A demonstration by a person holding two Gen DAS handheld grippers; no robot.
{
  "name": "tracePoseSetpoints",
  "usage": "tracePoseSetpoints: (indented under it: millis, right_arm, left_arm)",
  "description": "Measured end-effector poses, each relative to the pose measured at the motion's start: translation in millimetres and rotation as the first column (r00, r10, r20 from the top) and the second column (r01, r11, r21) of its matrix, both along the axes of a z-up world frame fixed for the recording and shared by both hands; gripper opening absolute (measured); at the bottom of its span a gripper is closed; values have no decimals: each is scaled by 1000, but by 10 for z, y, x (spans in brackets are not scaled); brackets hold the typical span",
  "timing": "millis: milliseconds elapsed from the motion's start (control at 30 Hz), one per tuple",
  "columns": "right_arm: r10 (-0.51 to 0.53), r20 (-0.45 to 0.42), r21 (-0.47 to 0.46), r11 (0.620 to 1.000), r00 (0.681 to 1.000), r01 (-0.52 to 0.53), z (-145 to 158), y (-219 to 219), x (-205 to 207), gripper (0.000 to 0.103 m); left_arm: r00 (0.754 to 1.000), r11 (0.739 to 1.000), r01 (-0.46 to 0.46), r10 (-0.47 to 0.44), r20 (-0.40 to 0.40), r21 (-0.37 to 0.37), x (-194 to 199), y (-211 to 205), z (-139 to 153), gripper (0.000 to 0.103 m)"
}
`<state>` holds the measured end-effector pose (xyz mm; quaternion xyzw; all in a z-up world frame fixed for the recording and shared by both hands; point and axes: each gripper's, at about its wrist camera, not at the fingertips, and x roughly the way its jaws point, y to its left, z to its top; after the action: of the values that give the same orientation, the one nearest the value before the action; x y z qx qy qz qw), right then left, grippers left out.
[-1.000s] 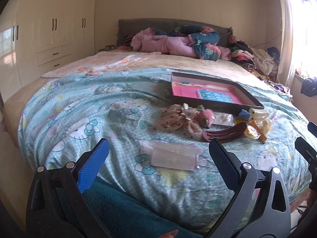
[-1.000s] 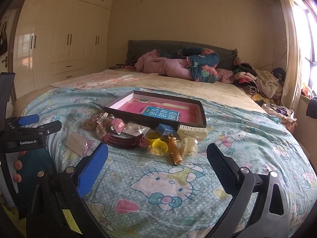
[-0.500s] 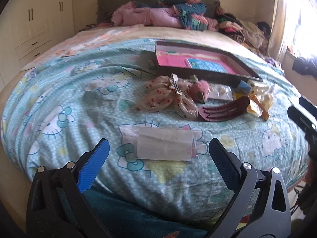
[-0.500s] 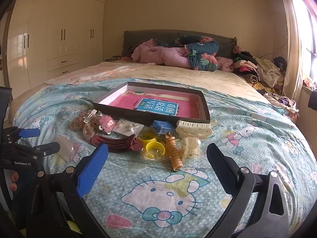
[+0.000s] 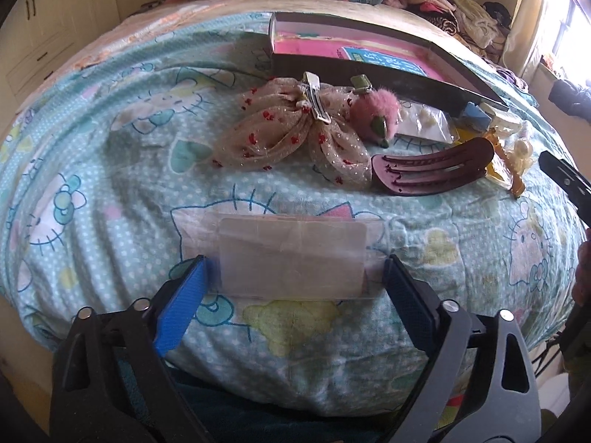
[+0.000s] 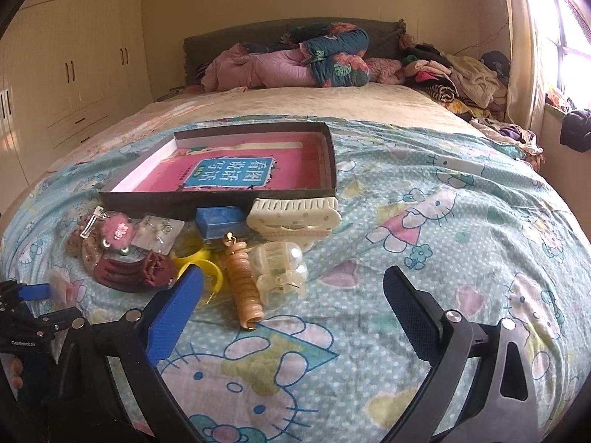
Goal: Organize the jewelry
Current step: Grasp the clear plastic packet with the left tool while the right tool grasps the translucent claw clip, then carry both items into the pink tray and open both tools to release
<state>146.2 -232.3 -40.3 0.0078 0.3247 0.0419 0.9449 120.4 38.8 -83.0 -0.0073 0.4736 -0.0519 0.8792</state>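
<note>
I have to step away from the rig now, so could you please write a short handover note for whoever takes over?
Left gripper: jaws closing around the clear plastic packet, not yet pinching it.
Right gripper: empty, jaws narrowing slightly, above the blanket beside the orange spiral clip.
Clips, bow and claw clips lie in front of the box.
Done: nothing in the box yet.
Left: everything.

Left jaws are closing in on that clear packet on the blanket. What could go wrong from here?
1. The clear packet lies flat on the soft blanket; the left gripper, jaws just narrowing either side of it, may pinch fabric or let the film buckle and slip.
2. The right gripper hangs open beside the crowded pile; it may knock the yellow ring or spiral tie.
</note>
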Motion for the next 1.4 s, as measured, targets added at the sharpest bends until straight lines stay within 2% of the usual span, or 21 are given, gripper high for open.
tracePoseSetpoints:
  millis: [200, 367, 467, 667, 933, 1400]
  right_arm:
    - [25, -58, 7, 1000, 998, -24, -118, -24, 204, 69]
    - [54, -74, 22, 998, 996, -53, -180, -19, 280, 43]
    - [70, -67, 26, 997, 995, -68, -182, -26, 273, 33]
    - [52, -58, 45, 998, 997, -50, -130, -112, 210, 33]
    - [-3, -33, 58, 998, 999, 5, 2, -379, 133, 33]
    - [-8, 34, 60, 998, 999, 6, 351, -527, 269, 33]
  left_arm:
    - [1000, 999, 25, -25, 8, -37, 7, 20, 18, 78]
    - [999, 998, 45, -43, 27, -53, -13, 17, 68, 78]
    - [998, 998, 50, -48, 48, -47, -43, -20, 120, 78]
    - [991, 994, 89, -82, 110, -56, -60, -166, 305, 78]
    - [974, 987, 151, -140, 179, -49, 113, -458, 545, 78]
    - [952, 991, 125, -104, 287, -57, 624, -557, 891, 78]
